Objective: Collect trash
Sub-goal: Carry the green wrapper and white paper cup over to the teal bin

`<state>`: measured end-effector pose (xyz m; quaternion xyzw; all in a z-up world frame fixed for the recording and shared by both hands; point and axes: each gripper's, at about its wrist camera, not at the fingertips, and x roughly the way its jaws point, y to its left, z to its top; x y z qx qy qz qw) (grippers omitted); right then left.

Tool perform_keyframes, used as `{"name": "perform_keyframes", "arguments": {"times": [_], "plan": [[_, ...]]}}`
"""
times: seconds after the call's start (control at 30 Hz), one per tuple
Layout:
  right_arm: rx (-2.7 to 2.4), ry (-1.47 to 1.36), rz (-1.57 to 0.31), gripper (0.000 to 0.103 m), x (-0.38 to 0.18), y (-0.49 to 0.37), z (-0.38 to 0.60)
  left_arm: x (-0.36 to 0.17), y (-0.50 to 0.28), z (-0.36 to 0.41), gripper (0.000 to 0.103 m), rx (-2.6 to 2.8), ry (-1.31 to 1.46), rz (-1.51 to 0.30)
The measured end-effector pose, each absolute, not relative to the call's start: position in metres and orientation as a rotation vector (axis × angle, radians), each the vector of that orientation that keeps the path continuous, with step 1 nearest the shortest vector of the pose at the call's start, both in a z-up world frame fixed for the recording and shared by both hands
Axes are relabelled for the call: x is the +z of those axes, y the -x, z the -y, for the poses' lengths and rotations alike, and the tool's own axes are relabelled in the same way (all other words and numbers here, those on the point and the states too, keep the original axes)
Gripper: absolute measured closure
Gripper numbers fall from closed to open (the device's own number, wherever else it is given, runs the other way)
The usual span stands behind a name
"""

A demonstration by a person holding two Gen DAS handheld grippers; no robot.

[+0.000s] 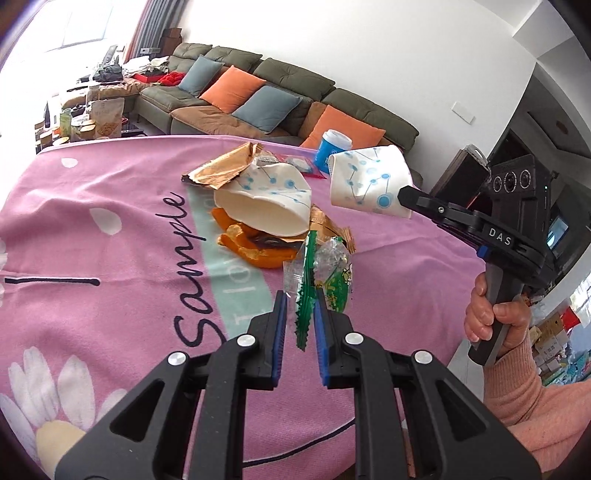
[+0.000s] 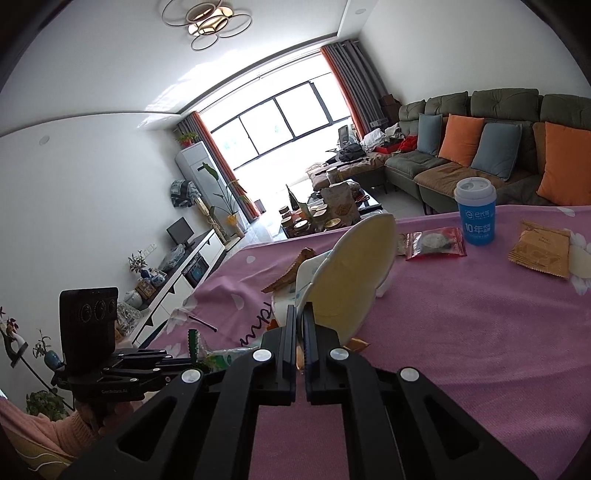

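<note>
This was a home living room. A long olive-green sectional sofa (image 2: 491, 147) with orange and grey-blue cushions (image 2: 460, 138) ran along the white wall. Beside the sofa's far end, a wide window (image 2: 273, 125) had grey and orange curtains (image 2: 354, 81). In front of the sofa stood a coffee table (image 2: 332, 214) crowded with jars and snack bags. Across the room from the sofa, a low white TV cabinet (image 2: 184, 273) held vases, with a standing air conditioner (image 2: 195, 162) and houseplants nearby. Overhead hung a ringed ceiling lamp (image 2: 207, 22).
</note>
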<state>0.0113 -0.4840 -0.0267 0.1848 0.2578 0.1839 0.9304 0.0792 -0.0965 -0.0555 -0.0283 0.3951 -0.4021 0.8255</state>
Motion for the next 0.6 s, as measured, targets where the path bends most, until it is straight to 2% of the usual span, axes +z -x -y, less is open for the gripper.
{"name": "perform_keyframes", "arguments": {"times": [0.6], "plan": [[0.572, -0.334, -0.575, 0.101, -0.032, -0.033, 0.389, -0.045, -0.062, 0.003, 0.088, -0.668, 0.131, -0.803]]}}
